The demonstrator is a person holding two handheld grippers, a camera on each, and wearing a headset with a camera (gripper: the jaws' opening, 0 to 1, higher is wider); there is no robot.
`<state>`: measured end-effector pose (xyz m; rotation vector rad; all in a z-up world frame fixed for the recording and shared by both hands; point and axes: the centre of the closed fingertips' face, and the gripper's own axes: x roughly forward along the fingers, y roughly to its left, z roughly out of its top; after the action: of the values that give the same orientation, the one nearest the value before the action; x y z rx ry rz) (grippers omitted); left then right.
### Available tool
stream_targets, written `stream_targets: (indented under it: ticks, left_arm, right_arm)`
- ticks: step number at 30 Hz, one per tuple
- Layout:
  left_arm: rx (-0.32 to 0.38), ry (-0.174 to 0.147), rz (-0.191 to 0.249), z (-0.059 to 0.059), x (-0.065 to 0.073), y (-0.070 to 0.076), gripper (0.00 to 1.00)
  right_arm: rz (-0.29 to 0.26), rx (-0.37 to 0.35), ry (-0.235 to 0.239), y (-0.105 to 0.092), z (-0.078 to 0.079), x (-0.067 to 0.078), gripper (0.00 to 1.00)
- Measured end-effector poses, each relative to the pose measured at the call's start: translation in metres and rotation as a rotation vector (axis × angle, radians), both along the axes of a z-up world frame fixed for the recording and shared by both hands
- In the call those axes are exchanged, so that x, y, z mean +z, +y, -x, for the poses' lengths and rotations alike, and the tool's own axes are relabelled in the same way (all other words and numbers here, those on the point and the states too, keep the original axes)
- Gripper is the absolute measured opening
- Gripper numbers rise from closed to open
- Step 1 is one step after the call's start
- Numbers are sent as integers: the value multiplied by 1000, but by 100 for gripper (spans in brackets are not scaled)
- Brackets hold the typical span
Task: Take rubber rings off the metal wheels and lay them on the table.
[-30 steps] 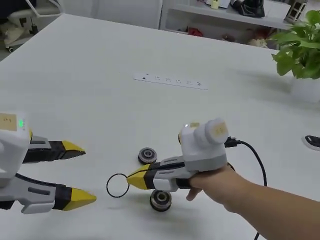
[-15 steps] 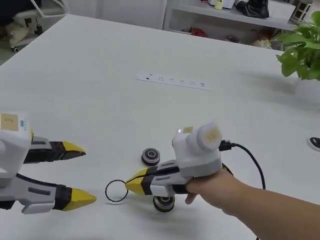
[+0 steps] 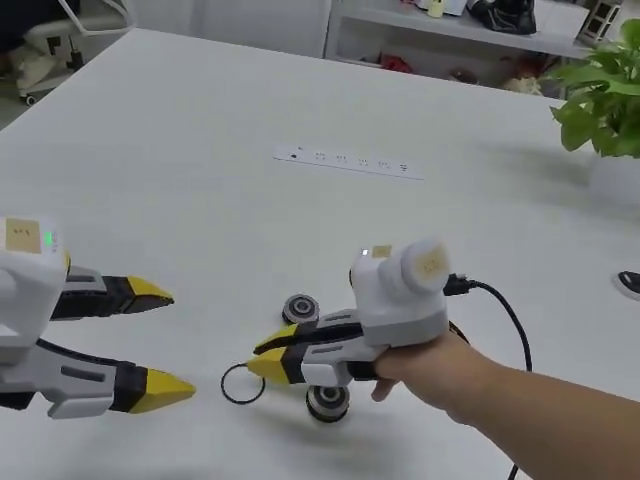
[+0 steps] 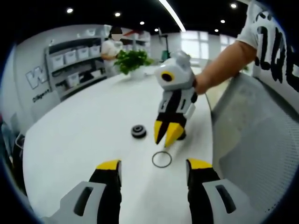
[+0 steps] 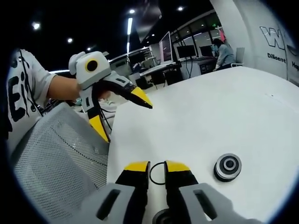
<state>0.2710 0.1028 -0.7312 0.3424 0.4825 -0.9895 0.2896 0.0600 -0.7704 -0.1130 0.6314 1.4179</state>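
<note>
A thin black rubber ring (image 3: pixel 223 384) lies flat on the white table (image 3: pixel 200 200), just past the tips of my right gripper (image 3: pixel 259 359). That gripper's jaws stand narrowly open with nothing between them. In the right gripper view the ring (image 5: pixel 150 173) shows through the gap of the right gripper (image 5: pixel 157 168). Two metal wheels sit by it: one (image 3: pixel 299 308) behind the jaws, one (image 3: pixel 327 400) under the gripper body. My left gripper (image 3: pixel 172 340) hovers wide open to the left, apart from the ring (image 4: pixel 153 159). The far wheel (image 4: pixel 138 131) stands alone.
A white power strip (image 3: pixel 348 162) lies mid-table. A potted plant (image 3: pixel 600 100) stands at the far right, with a dark object (image 3: pixel 630 283) at the right edge. The right gripper's black cable (image 3: pixel 505 305) trails back over the table. Shelves stand beyond the far edge.
The right gripper held the ring a second ago; its jaws have parted slightly and the ring now lies free on the table. The left gripper has barely moved.
</note>
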Motion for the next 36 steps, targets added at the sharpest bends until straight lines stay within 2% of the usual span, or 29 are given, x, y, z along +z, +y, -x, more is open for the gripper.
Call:
stream_targets:
  ticks: [21,36]
  left_arm:
    - [-32,-8,-3,-7,7,-14,56]
    - [-58,-15,-1,-11,11,-28,56]
  right_arm:
    - [-70,-60,-11,-15,-11,29,17]
    - [-103,-105,-16,-35,-13,38,20]
